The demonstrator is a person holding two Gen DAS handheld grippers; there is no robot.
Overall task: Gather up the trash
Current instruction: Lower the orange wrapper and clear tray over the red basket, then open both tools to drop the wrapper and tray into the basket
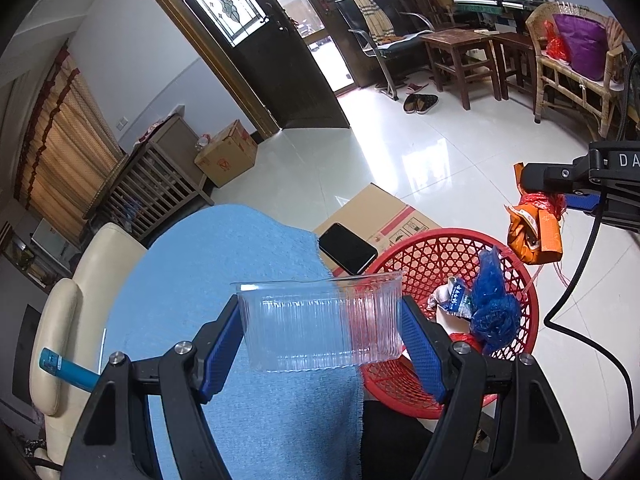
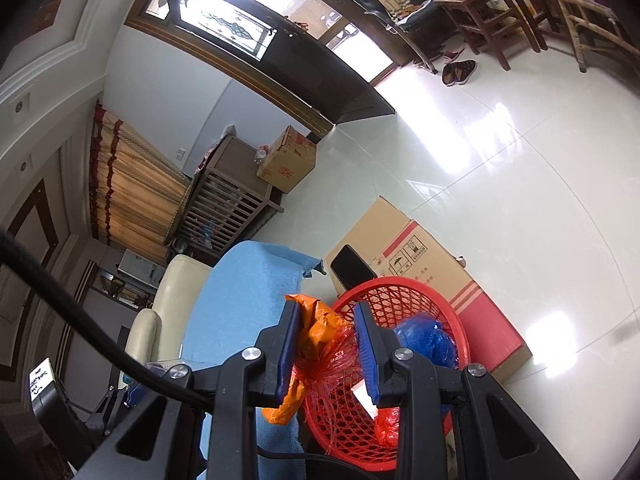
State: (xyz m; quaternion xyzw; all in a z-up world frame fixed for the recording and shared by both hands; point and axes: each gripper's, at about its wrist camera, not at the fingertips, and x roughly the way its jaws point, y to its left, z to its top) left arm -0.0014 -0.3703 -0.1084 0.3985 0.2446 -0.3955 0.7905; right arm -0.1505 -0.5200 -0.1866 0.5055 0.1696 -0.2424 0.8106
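— Glossy tiled floor (image 1: 400,168), cardboard box (image 1: 384,216) beyond. Red basket (image 1: 516,344) just right of left gripper (image 1: 322,320), clamped on clear tub (image 1: 320,320).

— Could bounce off the rim. Right gripper (image 2: 327,344)?

— Pinching orange wrapper (image 2: 312,332) and red netting (image 2: 332,360) above the basket. Could snag.

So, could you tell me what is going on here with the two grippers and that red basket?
A person is collecting trash with a handheld gripper in each hand. The left gripper grips a clear plastic container over the blue cloth, beside the red basket. The right gripper is shut on an orange wrapper tangled in red netting, near the basket's rim. Blue plastic and other scraps already lie inside.
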